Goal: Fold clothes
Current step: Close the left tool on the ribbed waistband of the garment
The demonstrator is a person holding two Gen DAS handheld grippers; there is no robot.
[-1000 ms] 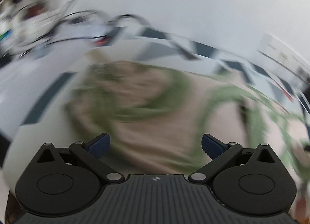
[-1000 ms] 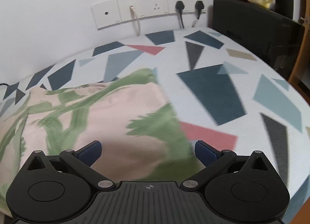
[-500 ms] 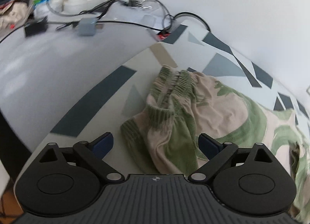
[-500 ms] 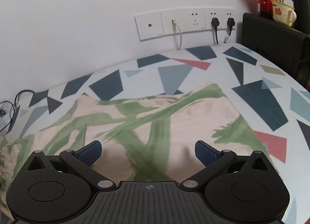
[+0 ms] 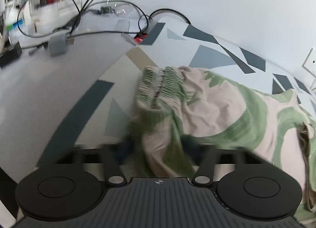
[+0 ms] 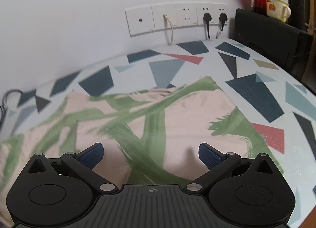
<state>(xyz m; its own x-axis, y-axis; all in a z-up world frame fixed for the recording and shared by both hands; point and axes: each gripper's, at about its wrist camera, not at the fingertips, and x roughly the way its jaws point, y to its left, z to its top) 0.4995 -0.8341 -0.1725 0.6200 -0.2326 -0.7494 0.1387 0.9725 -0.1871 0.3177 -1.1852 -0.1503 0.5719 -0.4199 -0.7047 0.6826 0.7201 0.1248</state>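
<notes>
Left claw [image 5: 160,147]: we see its fingers blurred and drawn in on a bunched fold of the garment [image 5: 207,109]; whether the fold is fully pinched, we cannot tell.
Right claw [image 6: 151,154]: we see it spread wide with nothing between the blue pads [image 6: 91,154], hanging low over the cloth.
Garment: pink with green brush strokes; we find it lying on the table [image 6: 266,93], mostly flat under the right claw, crumpled under the left.
Waistband [image 5: 160,82]: gathered, elastic end just beyond the left claw, near the tablecloth's edge.
Tablecloth [image 5: 207,56]: white with dark, grey and red shards.
Cables [image 5: 79,15]: on the grey surface past the cloth, left view.
Sockets [image 6: 177,19]: on the wall behind; three plugs in.
Mug [image 6: 277,10]: far right, on a black box, beside red flowers.
</notes>
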